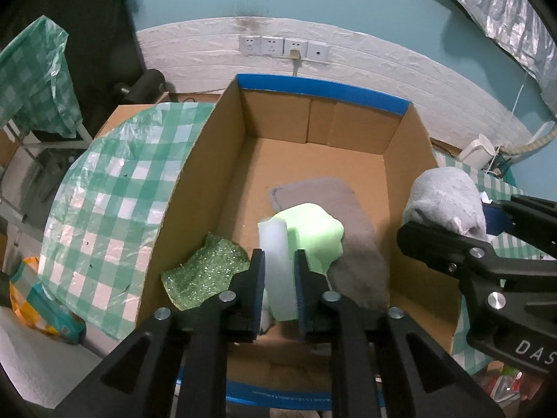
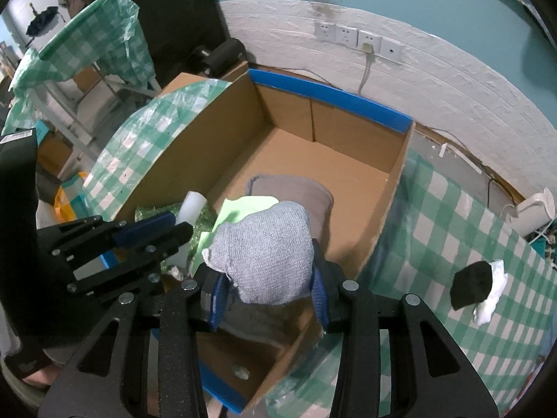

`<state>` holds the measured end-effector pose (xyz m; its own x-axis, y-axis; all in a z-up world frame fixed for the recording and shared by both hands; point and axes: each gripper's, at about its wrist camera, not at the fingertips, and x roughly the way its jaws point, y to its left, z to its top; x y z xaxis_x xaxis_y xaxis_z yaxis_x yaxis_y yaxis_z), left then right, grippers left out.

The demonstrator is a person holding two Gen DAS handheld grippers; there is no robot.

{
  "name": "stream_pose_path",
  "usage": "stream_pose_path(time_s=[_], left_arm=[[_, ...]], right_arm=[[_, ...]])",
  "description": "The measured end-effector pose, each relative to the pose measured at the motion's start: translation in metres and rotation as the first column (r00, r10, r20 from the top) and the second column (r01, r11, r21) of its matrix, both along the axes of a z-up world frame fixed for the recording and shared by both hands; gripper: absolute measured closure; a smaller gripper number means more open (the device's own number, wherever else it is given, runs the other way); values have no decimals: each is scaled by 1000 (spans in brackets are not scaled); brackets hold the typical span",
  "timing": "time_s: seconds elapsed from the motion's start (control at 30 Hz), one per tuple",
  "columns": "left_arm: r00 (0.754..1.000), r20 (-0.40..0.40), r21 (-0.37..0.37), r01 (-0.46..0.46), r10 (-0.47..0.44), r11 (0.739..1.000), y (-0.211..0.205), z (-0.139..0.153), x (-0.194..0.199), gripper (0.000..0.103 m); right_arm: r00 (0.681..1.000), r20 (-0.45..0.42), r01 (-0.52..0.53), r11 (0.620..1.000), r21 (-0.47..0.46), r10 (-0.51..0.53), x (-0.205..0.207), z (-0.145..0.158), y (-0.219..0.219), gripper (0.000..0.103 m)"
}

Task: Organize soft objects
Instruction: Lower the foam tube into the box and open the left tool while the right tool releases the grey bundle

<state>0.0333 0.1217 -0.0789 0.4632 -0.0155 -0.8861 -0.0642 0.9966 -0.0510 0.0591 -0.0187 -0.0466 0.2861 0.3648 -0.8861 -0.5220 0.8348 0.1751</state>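
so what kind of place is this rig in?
Likely a makeshift indoor workroom, not a tidy home: a cardboard box on a plastic checked tablecloth, wall sockets on white brick-pattern panelling, clutter at the left.

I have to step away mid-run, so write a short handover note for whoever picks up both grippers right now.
Left gripper: white foam block between its fingers, over the open cardboard box.
Right gripper: holds a grey knitted cloth bundle at the box's near right wall.
Already in the box: brown-grey flat cloth, light green sponge, glittery green scrubbing cloth.
Left: drop both held items in, then fetch the black-and-white fabric bundle from the green checked tablecloth.
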Motion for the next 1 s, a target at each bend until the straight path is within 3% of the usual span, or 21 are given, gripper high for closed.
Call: stream_pose_path(time_s=[0.03, 0.1, 0.17, 0.5, 1.0], left_arm=[[1000, -1, 1, -1, 1, 1000, 1, -1, 0, 73], [1000, -1, 0, -7, 7, 1000, 3, -3, 1, 67], [1000, 5, -1, -13, 13, 1000, 6, -3, 1, 65], [999, 21, 1, -42, 42, 999, 13, 1, 1, 56], [999, 50, 7, 21, -22, 1000, -15, 12, -4, 48]], right_arm=[[1000, 4, 4, 1000, -5, -4, 1, 0, 1, 55], [1000, 11, 15, 1000, -10, -15, 3, 0, 1, 44], [1000, 13, 25, 1000, -7, -25, 4, 0, 0, 40], [998, 17, 55, 998, -1, -55, 5, 4, -11, 38], [992, 44, 116, 993, -22, -114, -4, 6, -52, 35]])
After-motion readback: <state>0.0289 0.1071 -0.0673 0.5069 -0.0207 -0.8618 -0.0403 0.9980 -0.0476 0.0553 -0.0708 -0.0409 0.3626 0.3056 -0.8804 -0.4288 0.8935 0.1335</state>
